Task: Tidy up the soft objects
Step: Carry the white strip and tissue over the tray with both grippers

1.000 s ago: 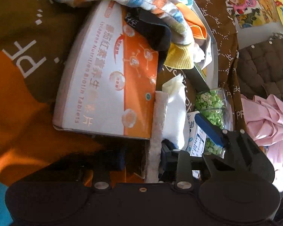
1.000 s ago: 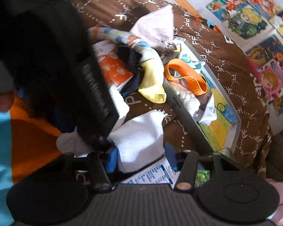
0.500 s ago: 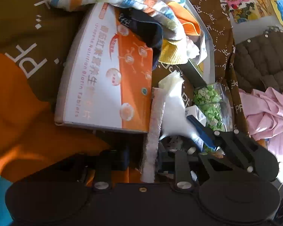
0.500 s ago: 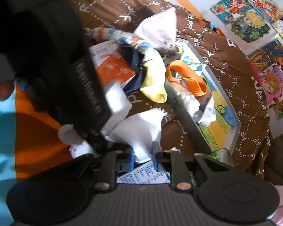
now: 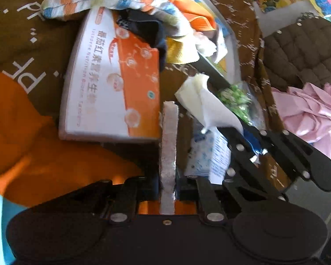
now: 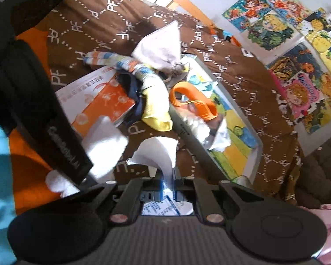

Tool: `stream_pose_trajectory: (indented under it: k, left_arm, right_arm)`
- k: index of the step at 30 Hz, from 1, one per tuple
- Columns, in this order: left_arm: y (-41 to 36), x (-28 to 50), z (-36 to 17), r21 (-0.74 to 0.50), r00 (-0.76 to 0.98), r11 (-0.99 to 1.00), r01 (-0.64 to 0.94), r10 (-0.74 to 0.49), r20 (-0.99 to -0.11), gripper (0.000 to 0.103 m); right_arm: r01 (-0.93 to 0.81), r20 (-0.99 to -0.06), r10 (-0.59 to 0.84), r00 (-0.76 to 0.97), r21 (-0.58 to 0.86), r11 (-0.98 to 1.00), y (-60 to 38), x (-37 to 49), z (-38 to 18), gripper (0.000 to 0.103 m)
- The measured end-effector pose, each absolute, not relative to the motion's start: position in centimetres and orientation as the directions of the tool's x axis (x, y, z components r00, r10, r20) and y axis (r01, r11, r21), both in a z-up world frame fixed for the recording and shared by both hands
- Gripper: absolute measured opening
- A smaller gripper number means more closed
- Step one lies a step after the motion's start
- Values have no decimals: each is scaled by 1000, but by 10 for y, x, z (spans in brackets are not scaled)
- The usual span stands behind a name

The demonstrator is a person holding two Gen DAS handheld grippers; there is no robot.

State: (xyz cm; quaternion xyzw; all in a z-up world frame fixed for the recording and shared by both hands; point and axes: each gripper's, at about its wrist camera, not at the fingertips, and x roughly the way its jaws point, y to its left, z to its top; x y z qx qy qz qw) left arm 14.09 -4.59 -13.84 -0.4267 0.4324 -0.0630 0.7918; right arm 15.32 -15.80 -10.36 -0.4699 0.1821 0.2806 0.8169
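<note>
Fuzzy white folded cloth (image 5: 168,145): edge pinched in closing left gripper (image 5: 167,187); right gripper (image 6: 167,187) clamps its thin far-right corner, near glossy orange-white carton (image 5: 112,84)

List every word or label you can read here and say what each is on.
"PF", repeated in white: brown cloth.
"Lycopene Nutrition Biotin Tablets", partly blurred: orange-and-white box; its large Chinese characters are too blurred to quote.
White lettering on the black gripper body: blurred, unreadable.
Blue print on the white leaflet: too small to read.
Lettering on the cartoon posters: too blurred to read.
</note>
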Motion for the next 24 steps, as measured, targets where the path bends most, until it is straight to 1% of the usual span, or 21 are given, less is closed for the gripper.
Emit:
stream_pose_trajectory:
  k: [3, 9, 13, 16, 19, 24]
  left_arm:
    - [-47, 130, -122, -719, 638, 663, -207, -466, -614, 14]
    - [-43, 106, -83, -631, 711, 770, -96, -391, -584, 14]
    - [-33, 89, -57, -577, 777, 814, -60, -325, -539, 14]
    - [-20, 85, -39, -568, 801, 821, -61, -299, -518, 14]
    - [-8, 93, -27, -567, 787, 823, -43, -321, -526, 14]
    - [7, 122, -9, -479, 767, 878, 13, -316, -558, 14]
  right_arm:
    - [-597, -529, 278, 802, -689, 411, -156, 143, -97, 8]
    - [-506, -427, 271, 863, -715, 483, -154, 115, -75, 8]
    - [-443, -352, 270, 896, -727, 524, -152, 98, -63, 8]
    - [-398, -294, 271, 917, -739, 544, -149, 89, -56, 8]
    - [-359, -246, 266, 932, -724, 589, -148, 87, -50, 8]
    - [-313, -176, 267, 947, -686, 657, -146, 92, -37, 8]
